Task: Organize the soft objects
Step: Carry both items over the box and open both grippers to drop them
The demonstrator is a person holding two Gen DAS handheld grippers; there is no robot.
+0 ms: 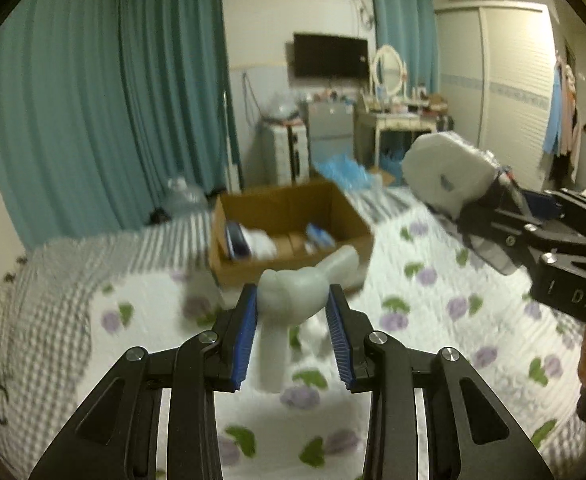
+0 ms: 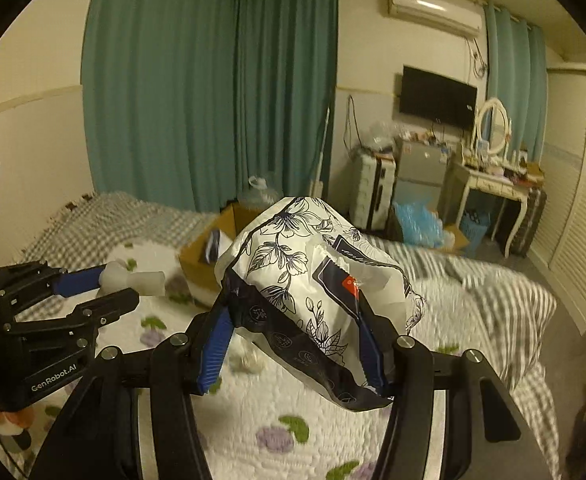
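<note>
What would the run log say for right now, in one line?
left gripper: shut on white soft toy | right gripper: shut on floral packet | both above bed | cardboard box: ahead

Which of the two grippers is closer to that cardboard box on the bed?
Left. The left gripper, clamping a pale soft piece, hangs just short of the cardboard box; the right gripper is off to its side.

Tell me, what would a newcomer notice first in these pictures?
First, the flowered packet clamped in the right gripper, filling the middle of its view. Next, the white plastic piece squeezed in the left gripper, above the bed. Behind it stands an open cardboard box.
</note>
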